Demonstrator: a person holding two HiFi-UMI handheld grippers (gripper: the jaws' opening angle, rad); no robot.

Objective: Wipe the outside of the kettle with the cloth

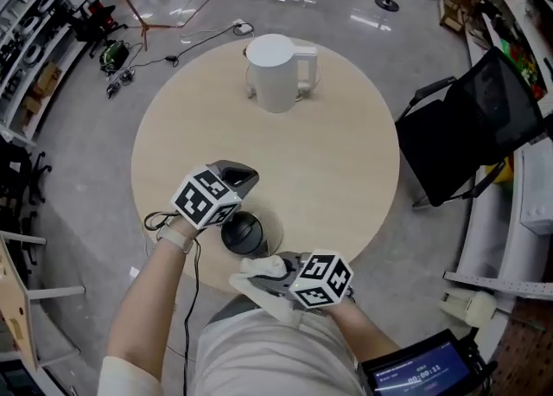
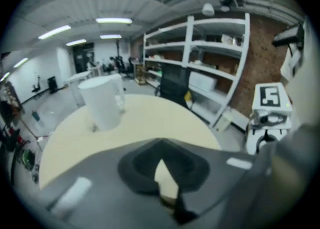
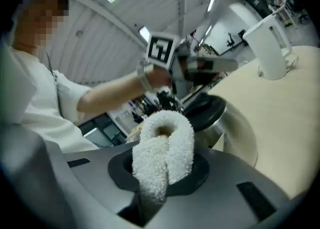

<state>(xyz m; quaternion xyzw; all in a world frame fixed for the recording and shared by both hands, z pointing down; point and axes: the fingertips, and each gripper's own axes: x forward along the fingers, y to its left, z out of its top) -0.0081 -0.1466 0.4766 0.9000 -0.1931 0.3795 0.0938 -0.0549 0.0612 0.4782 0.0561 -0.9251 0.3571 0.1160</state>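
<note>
A steel kettle (image 1: 244,232) with a black lid stands near the front edge of the round beige table (image 1: 346,169); the right gripper view shows its shiny side (image 3: 235,133). My right gripper (image 1: 270,273) is shut on a white fluffy cloth (image 3: 165,148), held just right of the kettle and close to its side. In the head view the cloth (image 1: 259,289) hangs below the jaws. My left gripper (image 1: 244,180) hovers just above and behind the kettle's lid, jaws shut with nothing between them (image 2: 162,173).
A white jug kettle (image 1: 275,70) with a cord stands at the table's far side, also ahead of the left gripper (image 2: 102,100). A black chair (image 1: 467,130) is right of the table. Cables and a tripod lie on the floor beyond.
</note>
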